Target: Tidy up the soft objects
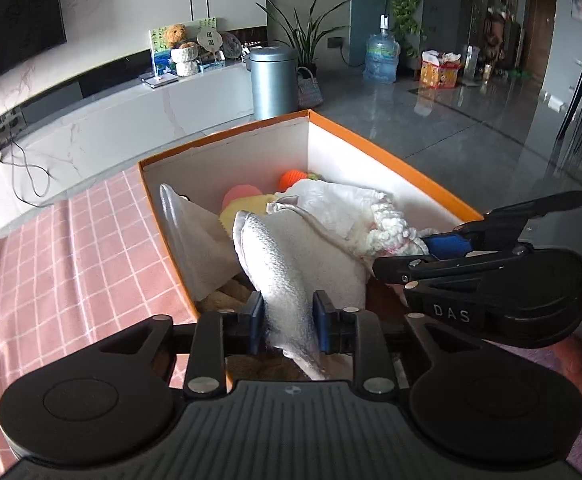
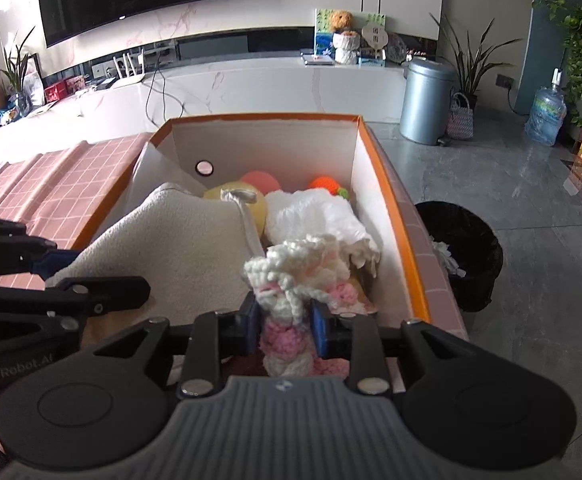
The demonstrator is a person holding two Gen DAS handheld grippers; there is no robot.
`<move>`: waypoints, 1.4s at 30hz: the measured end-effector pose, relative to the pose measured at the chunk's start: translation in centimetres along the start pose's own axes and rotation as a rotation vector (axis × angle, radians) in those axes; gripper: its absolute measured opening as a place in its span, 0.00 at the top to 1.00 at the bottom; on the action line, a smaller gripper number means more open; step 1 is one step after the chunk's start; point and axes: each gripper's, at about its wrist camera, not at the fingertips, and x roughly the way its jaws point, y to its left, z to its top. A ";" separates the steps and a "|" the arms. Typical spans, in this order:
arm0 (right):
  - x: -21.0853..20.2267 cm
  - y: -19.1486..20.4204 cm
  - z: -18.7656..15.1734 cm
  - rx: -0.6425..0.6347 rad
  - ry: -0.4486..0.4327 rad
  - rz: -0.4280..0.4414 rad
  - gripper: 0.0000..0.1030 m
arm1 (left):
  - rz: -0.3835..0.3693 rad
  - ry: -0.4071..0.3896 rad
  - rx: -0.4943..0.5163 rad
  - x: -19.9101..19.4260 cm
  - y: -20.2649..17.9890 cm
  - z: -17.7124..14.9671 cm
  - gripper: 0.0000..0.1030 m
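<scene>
An orange box (image 1: 391, 152) with white inner walls (image 2: 263, 136) stands on a pink checked cloth. Inside lie a white fluffy cloth (image 2: 315, 216), a yellow toy (image 2: 231, 200), a pink ball (image 2: 257, 179) and an orange ball (image 1: 293, 179). My left gripper (image 1: 289, 316) has a cream towel (image 1: 287, 264) between its blue pads, which touch it on both sides; the towel drapes into the box. My right gripper (image 2: 285, 320) holds a pink-and-white knitted piece (image 2: 291, 280) the same way, over the box's near right part. The two grippers sit side by side.
The pink checked cloth (image 1: 71, 260) covers the surface left of the box. A black waste bin (image 2: 459, 248) stands on the grey floor just right of it. Farther off are a silver bin (image 2: 425, 100), a water bottle (image 2: 545, 114), plants and a low white cabinet (image 2: 251, 84).
</scene>
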 end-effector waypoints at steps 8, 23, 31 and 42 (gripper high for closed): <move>-1.7 -0.1 0.1 0.019 -0.058 0.020 0.51 | 0.044 -0.063 0.048 -2.0 -0.3 -0.3 0.33; -13.7 0.5 1.3 0.099 -0.376 0.070 0.18 | 0.059 -0.450 -0.161 -13.3 2.9 0.4 0.29; -18.6 4.0 -2.2 0.005 -0.490 0.053 0.10 | 0.108 -0.555 -0.193 -17.2 2.3 -2.1 0.22; -18.1 7.1 -9.5 -0.034 -0.530 -0.116 0.02 | 0.405 -0.542 -0.163 -16.9 -0.2 -8.0 0.04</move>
